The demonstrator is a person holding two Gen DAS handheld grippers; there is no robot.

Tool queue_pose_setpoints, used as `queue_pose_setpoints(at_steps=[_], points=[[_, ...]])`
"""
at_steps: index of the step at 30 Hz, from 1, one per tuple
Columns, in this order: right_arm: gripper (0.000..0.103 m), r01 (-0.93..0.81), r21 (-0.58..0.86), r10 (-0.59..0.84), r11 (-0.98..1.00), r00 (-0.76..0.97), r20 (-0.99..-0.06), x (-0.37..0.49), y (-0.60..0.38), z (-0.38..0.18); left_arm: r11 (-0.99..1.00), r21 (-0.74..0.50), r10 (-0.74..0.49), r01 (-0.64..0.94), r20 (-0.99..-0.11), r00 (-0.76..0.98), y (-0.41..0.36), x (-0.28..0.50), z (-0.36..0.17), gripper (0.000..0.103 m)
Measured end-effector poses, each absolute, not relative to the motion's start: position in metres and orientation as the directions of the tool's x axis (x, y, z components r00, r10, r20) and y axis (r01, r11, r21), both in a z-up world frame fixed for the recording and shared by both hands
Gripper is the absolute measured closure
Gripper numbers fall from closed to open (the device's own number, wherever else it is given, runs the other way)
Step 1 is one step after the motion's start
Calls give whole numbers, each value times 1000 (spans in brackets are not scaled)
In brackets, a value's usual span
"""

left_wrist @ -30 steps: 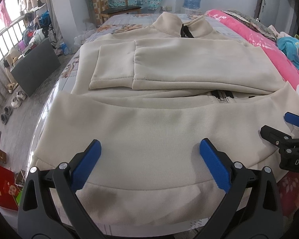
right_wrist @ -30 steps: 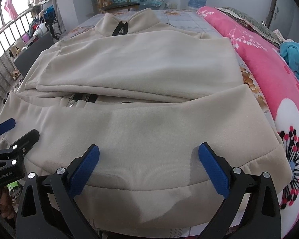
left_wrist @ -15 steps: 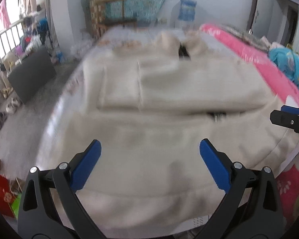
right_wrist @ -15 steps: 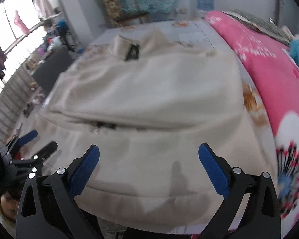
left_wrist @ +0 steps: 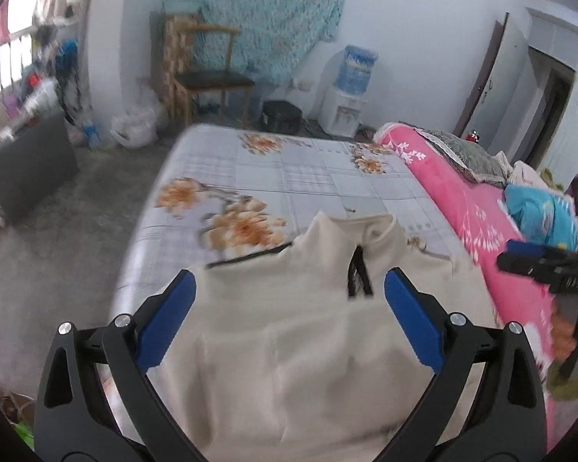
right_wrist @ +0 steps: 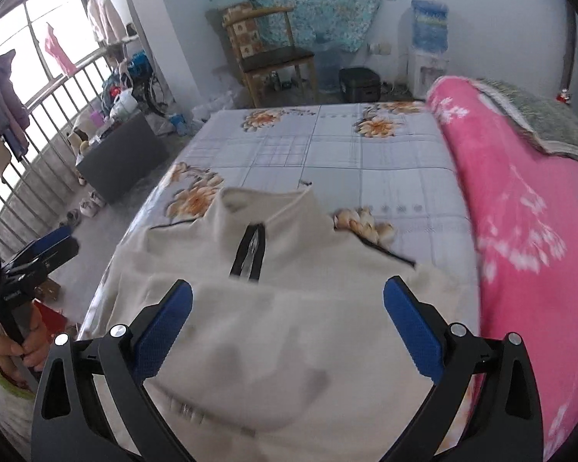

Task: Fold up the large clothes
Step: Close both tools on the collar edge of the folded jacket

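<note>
A cream zip-up sweatshirt (left_wrist: 289,350) lies folded on the bed, collar and black zipper (left_wrist: 360,277) pointing away from me. It also shows in the right wrist view (right_wrist: 289,331), with its zipper (right_wrist: 250,254) near the middle. My left gripper (left_wrist: 289,319) is open and empty above the garment's left half. My right gripper (right_wrist: 289,323) is open and empty above its right half. Each gripper shows at the edge of the other's view: the right one (left_wrist: 539,265) and the left one (right_wrist: 38,250). Neither touches the cloth.
The bed has a grey floral sheet (right_wrist: 327,154). A pink blanket (right_wrist: 520,211) runs along its right side. A wooden chair (left_wrist: 204,73), a water dispenser (left_wrist: 346,92) and a dark box (left_wrist: 31,165) stand on the floor beyond and to the left.
Both grippers have risen and moved forward over the sweatshirt, tilting up so the far end of the bed and the room show. They stay open and empty.
</note>
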State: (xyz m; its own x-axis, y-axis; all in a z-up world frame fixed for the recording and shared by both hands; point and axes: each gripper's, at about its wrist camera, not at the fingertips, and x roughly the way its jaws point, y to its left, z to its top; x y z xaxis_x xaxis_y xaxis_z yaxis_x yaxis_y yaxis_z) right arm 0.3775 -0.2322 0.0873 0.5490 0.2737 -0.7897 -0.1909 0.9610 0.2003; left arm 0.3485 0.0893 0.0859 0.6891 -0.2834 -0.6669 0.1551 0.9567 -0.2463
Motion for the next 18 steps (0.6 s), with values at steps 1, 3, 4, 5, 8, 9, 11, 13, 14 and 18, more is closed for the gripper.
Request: queue_pose_setpoints(at_steps=[1,3,4,5,8,9,11,13,14,18], points=[[6,-183,216,281,959,535,-797,391,-232,83,950,-272,-301,153,-673,675,85,367,82,16],[6,-161,237,287,958,511,-810,421,-232,71,934,-321,-343,156,-686,641,75,401,71,20],[8,-144,247,286,958,499,-818,439,-233,63,928,-340,-357,153,-692,627,69,418,64,23],[12,-132,255,287,958,486,-826,454,-233,56,922,-356,-370,153,-695,616,64,428,58,24],[19,-93,297,307,950,436,-846,494,-236,31,915,-377,-387,141,-726,569,44,472,33,28],[20,-82,310,315,947,424,-849,505,-237,24,913,-384,-394,140,-737,550,38,484,25,28],[27,-59,333,329,941,391,-860,525,-239,6,918,-376,-383,126,-761,523,31,500,9,31],[33,-56,332,328,942,369,-869,537,-236,-6,922,-370,-376,116,-778,504,24,514,-4,34],[39,-58,326,325,944,358,-875,542,-235,-11,923,-367,-371,111,-783,499,21,518,-9,43],[65,-91,351,360,932,340,-869,542,-232,-21,924,-356,-377,140,-787,488,11,520,-19,80]])
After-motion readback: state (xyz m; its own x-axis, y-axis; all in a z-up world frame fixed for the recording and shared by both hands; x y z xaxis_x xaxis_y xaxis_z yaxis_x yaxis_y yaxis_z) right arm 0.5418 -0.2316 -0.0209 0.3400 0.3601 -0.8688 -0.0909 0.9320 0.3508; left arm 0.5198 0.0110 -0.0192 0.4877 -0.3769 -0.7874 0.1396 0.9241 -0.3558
